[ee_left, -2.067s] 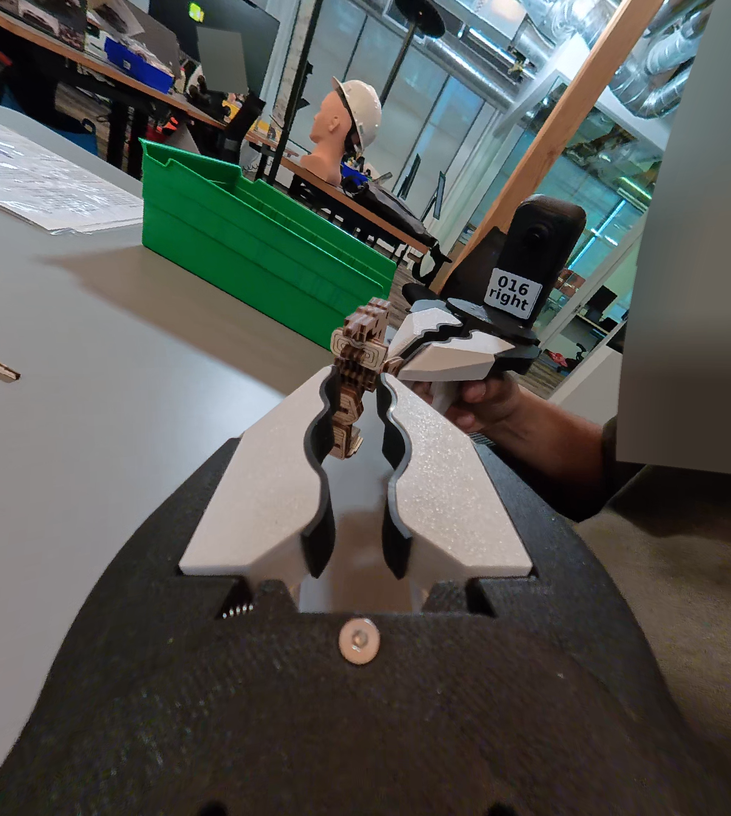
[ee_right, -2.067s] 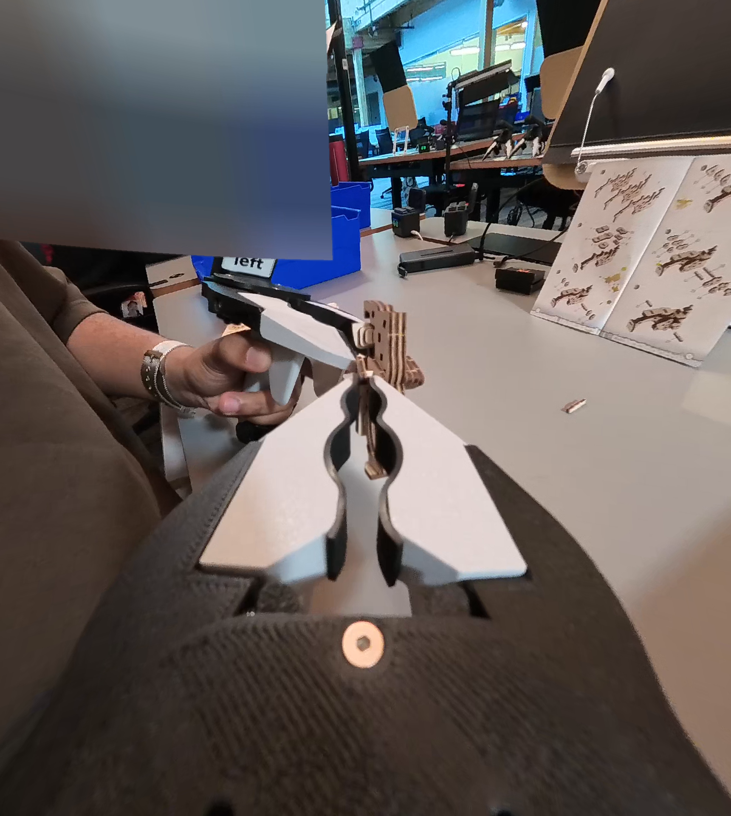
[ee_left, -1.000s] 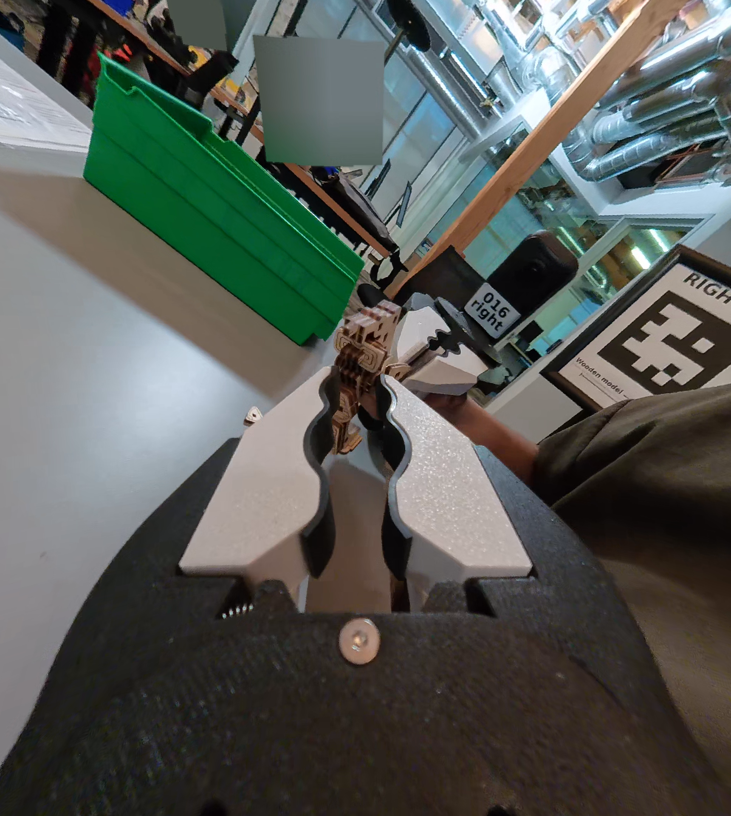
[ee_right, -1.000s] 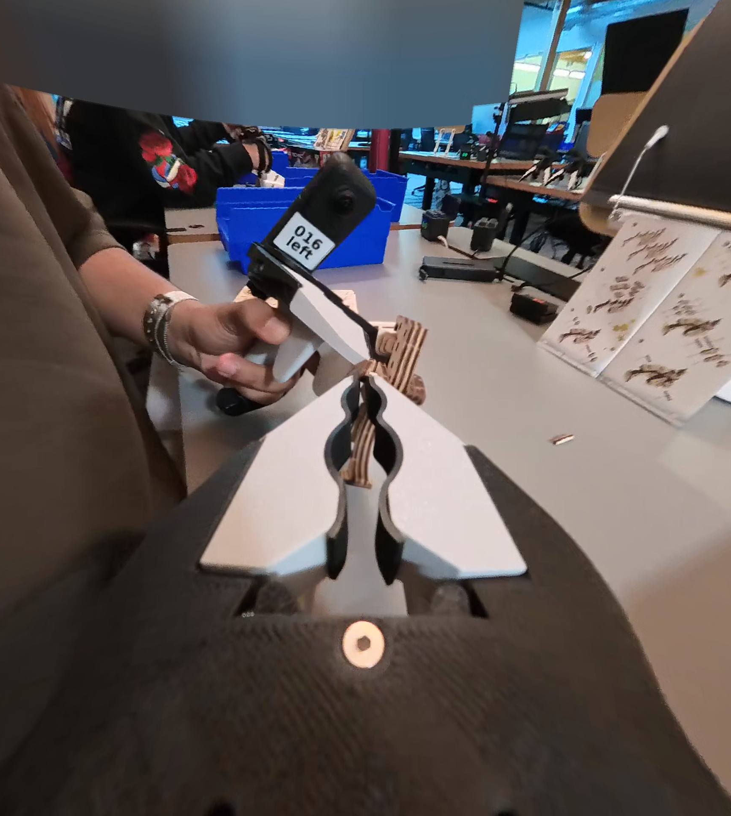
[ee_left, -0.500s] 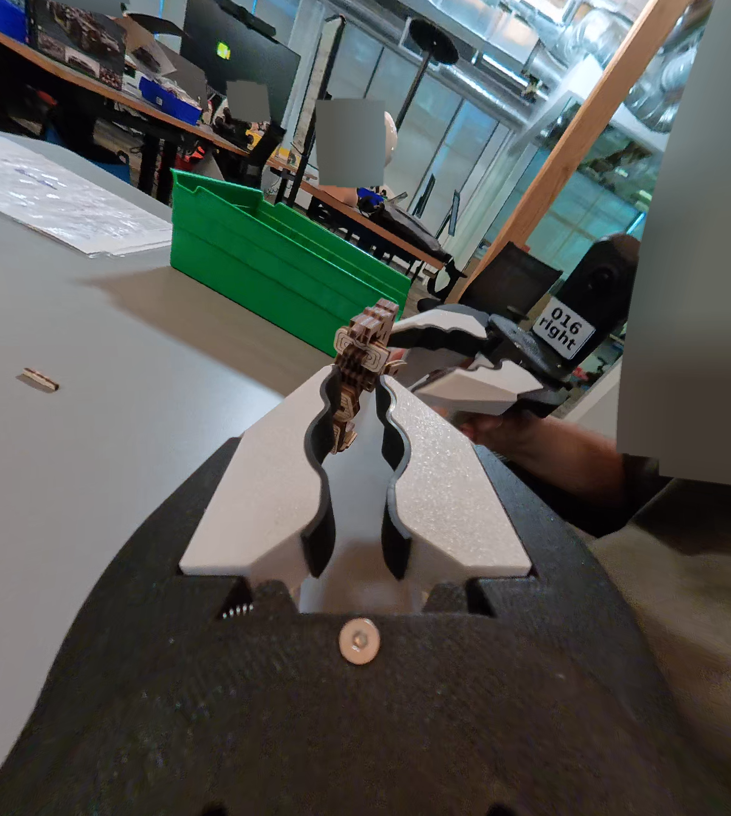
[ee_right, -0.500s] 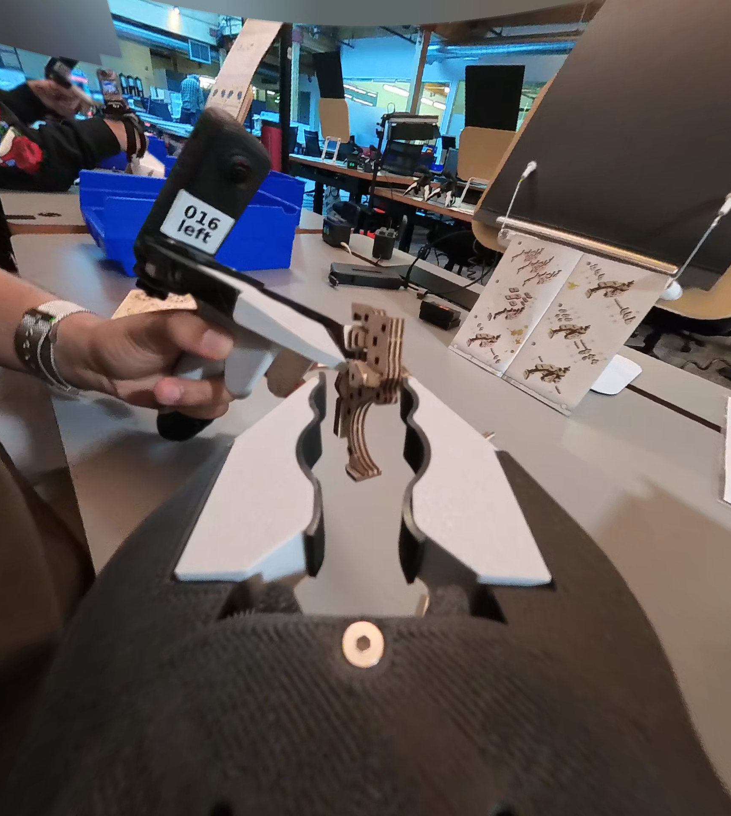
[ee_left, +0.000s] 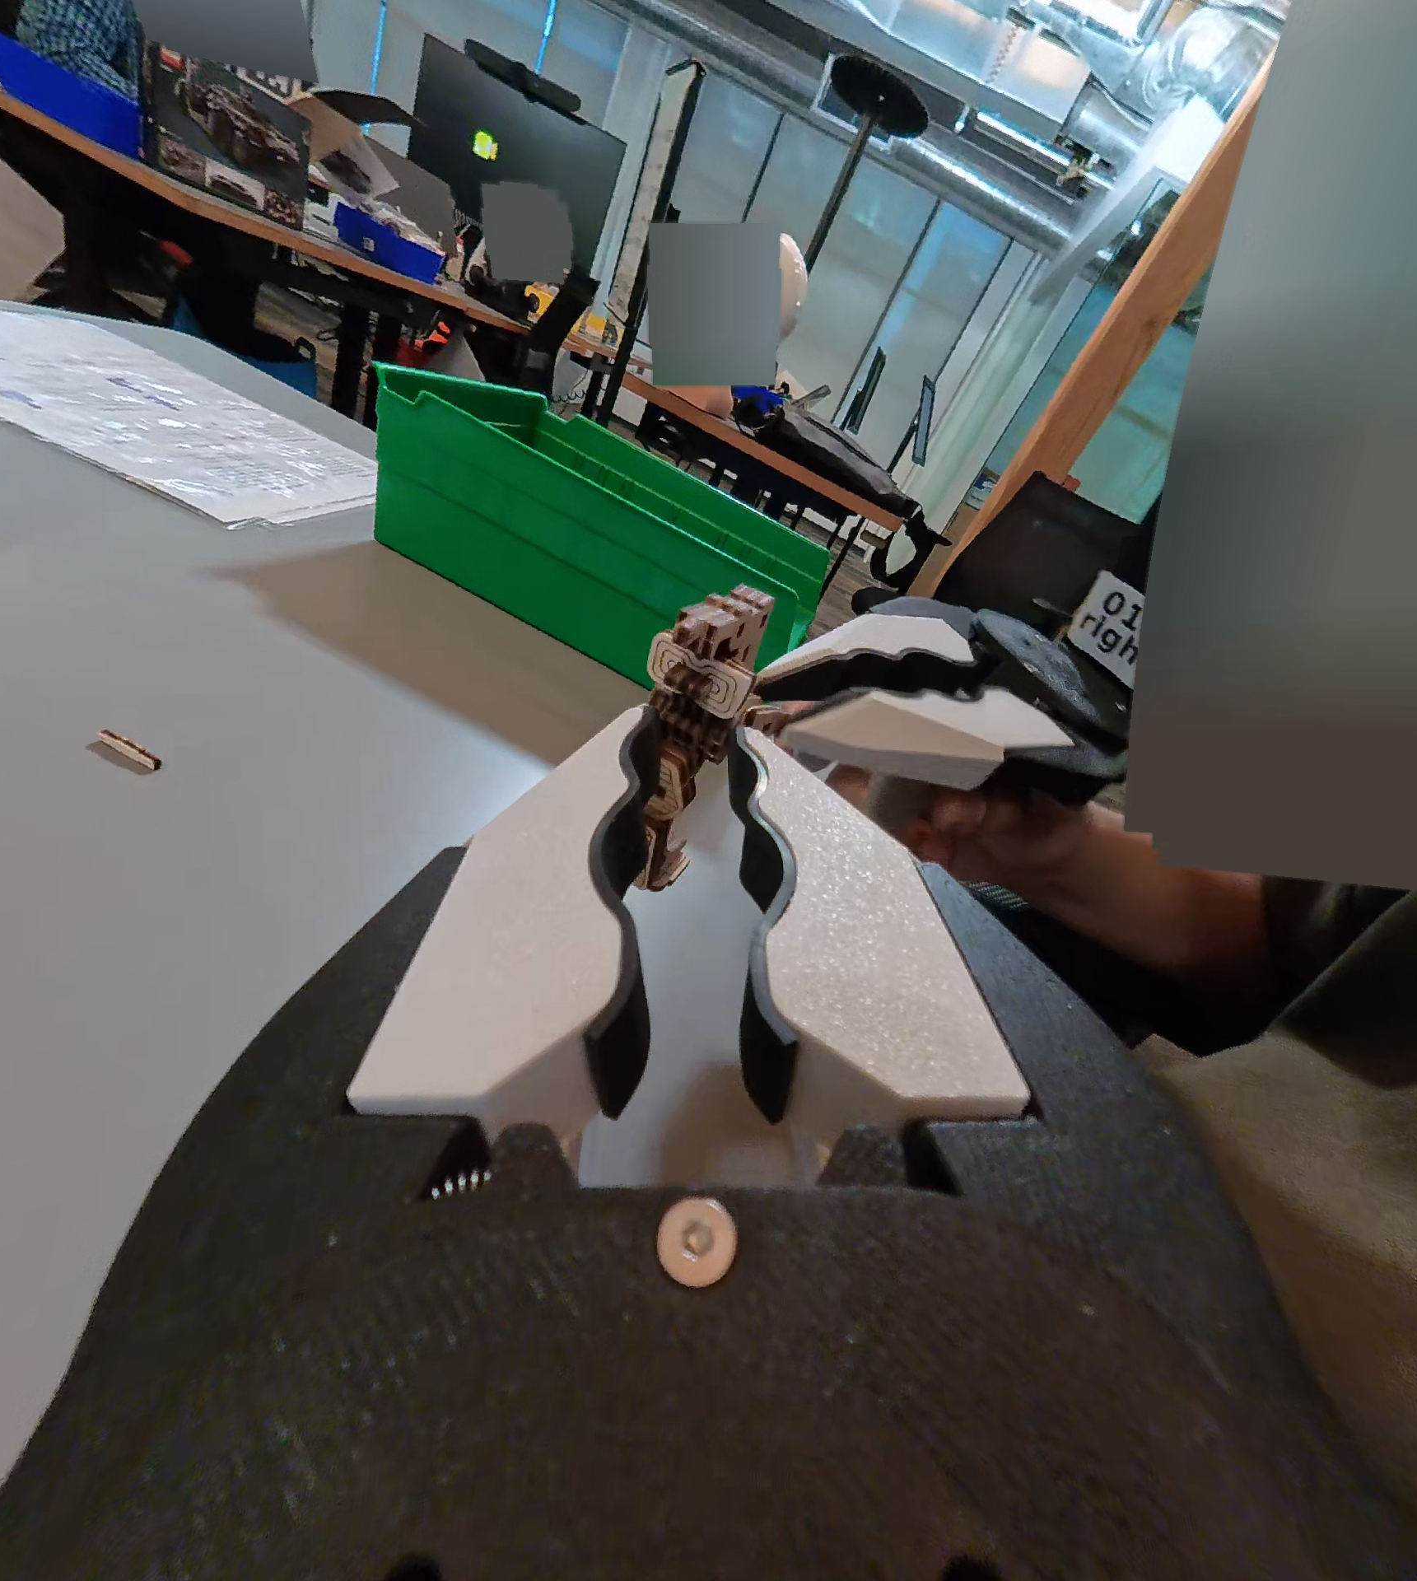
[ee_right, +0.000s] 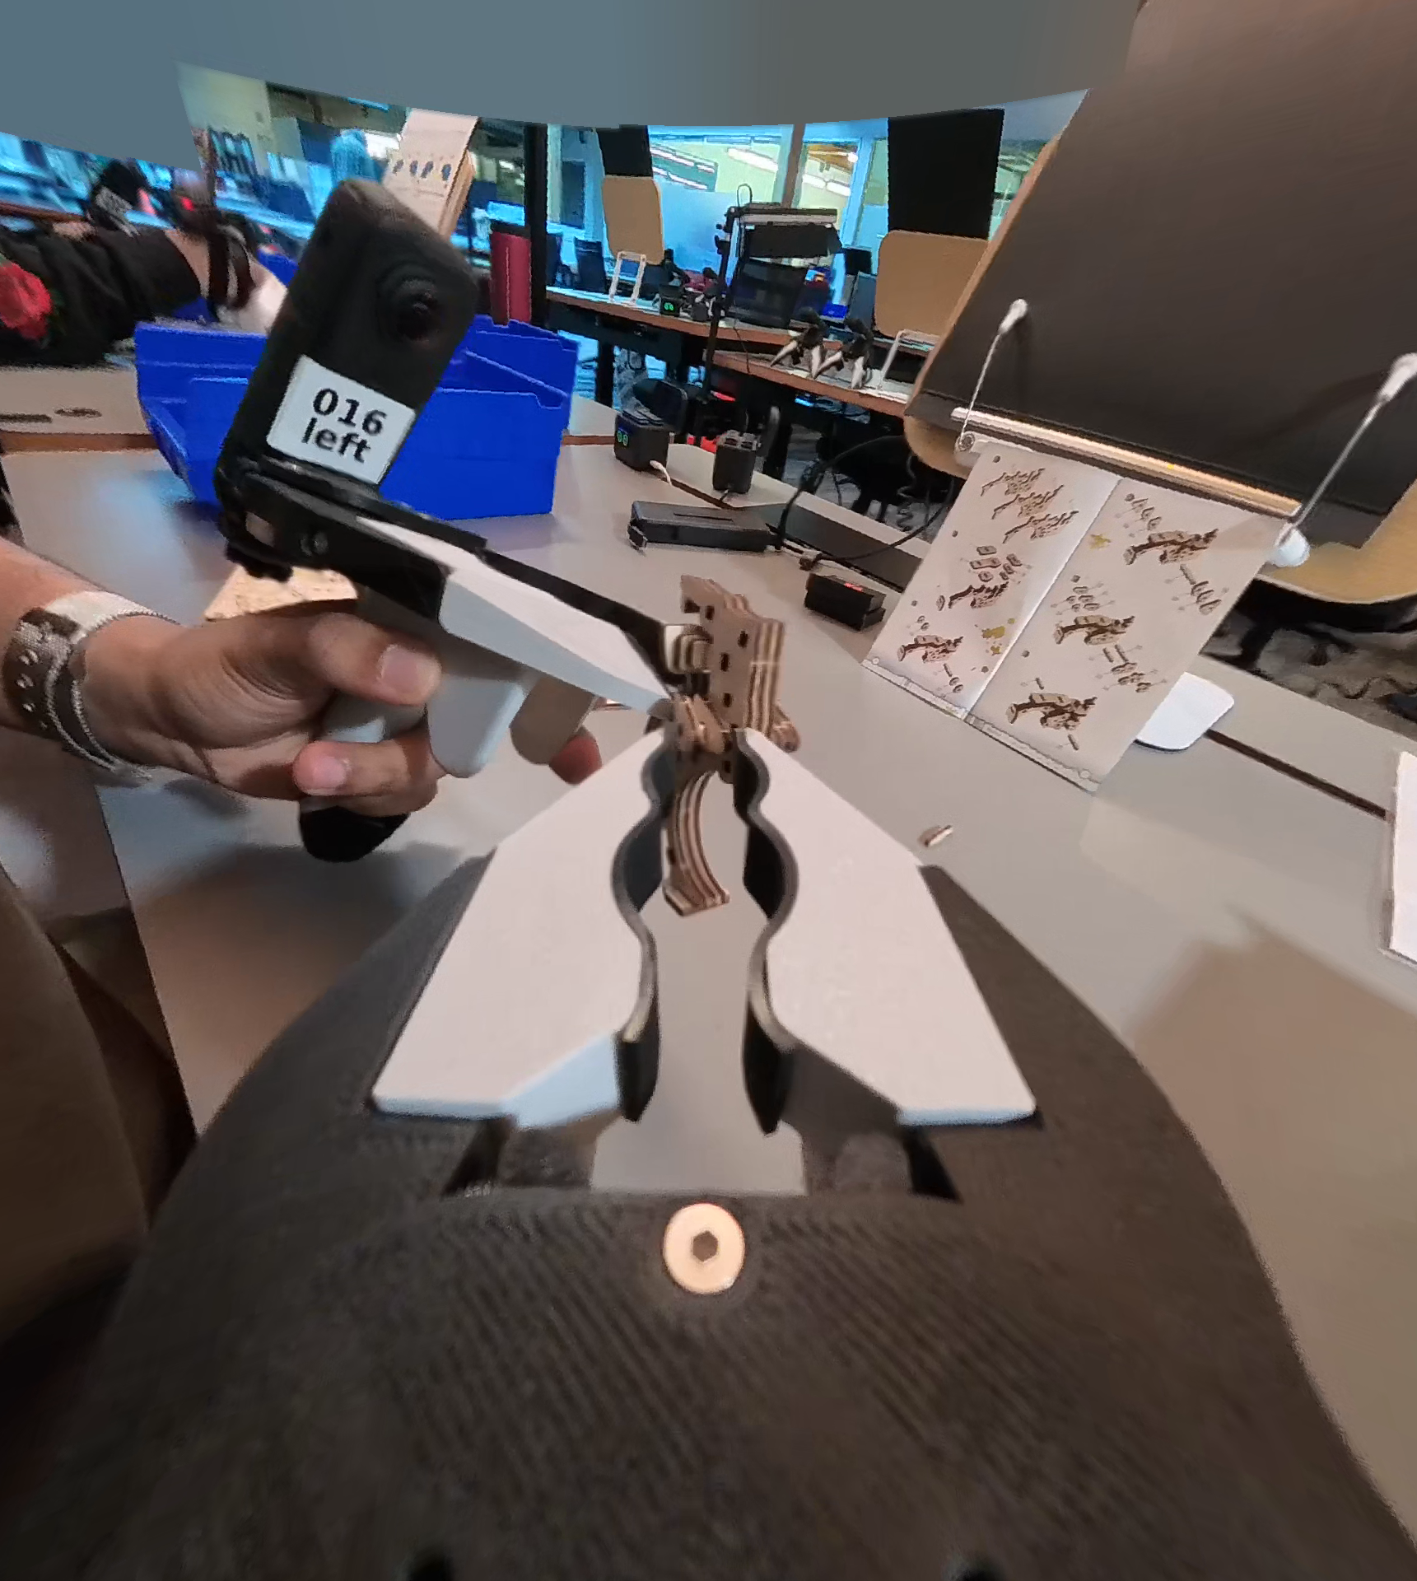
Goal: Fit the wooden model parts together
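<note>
Two white-fingered handheld grippers, left gripper point(ee_left: 692, 753) and right gripper point(ee_right: 700, 736), are both being clenched on the small layered brown plywood model point(ee_right: 722, 684) above the grey table point(ee_right: 1030, 864), seemingly so its parts are being steadied for pressing together.

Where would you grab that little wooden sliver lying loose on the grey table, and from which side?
Pinch the wooden sliver across its narrow width, near the middle, coming straight down from above. It lies flat on the table, long and thin, so its two long edges are probably the only faces that can be squeezed.
</note>
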Action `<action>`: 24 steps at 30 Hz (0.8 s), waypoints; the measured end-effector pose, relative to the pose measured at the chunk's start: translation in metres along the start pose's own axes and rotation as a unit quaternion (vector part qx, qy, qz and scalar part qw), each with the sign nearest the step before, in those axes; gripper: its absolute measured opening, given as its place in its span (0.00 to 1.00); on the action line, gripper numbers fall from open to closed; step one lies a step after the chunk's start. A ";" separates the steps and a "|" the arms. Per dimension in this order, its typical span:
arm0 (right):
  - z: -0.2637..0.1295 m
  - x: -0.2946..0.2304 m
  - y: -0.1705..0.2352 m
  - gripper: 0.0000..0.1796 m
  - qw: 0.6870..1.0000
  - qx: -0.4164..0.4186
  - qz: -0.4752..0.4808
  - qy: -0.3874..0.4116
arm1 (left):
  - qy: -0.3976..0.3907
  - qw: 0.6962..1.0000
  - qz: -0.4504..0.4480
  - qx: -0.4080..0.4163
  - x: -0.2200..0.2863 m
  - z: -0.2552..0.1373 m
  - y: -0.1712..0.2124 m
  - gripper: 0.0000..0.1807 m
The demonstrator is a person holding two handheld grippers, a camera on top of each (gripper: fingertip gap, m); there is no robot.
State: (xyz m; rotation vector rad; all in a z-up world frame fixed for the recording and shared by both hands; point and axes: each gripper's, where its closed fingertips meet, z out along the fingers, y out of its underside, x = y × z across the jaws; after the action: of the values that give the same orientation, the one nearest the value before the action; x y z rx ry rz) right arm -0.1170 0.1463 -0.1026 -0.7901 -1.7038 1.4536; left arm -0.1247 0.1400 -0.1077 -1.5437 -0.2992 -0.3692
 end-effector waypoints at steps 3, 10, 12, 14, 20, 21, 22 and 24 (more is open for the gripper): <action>-0.005 0.001 -0.002 0.05 0.998 0.012 0.049 -0.033 | 0.007 1.000 0.006 -0.002 0.004 0.001 0.001 0.07; 0.001 0.000 0.005 0.12 1.000 -0.010 0.008 -0.012 | 0.007 1.000 -0.003 -0.005 0.001 0.000 0.001 0.07; 0.001 0.002 0.005 0.08 1.000 -0.012 0.000 -0.001 | 0.002 1.000 -0.005 -0.009 -0.001 0.001 0.003 0.07; 0.001 0.003 0.003 0.06 1.000 -0.008 0.000 0.003 | -0.003 1.000 -0.002 -0.011 -0.001 0.002 0.004 0.07; -0.003 0.000 0.004 0.05 1.000 -0.003 0.004 -0.030 | 0.004 1.000 0.002 -0.016 0.003 0.003 0.007 0.07; -0.006 -0.001 0.002 0.05 0.999 0.005 0.015 -0.045 | 0.009 1.000 0.005 -0.018 0.005 0.003 0.007 0.07; -0.008 -0.003 0.000 0.05 0.998 0.014 0.029 -0.060 | 0.012 1.000 0.010 -0.020 0.007 0.004 0.008 0.07; -0.012 -0.005 -0.003 0.05 0.994 0.028 0.060 -0.090 | 0.026 0.999 0.018 -0.022 0.011 0.004 0.009 0.07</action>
State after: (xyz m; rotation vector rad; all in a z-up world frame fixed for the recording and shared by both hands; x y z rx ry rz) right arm -0.1037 0.1481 -0.0995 -0.7605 -1.7648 1.6926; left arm -0.1108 0.1433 -0.1116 -1.5784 -0.2232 -0.3904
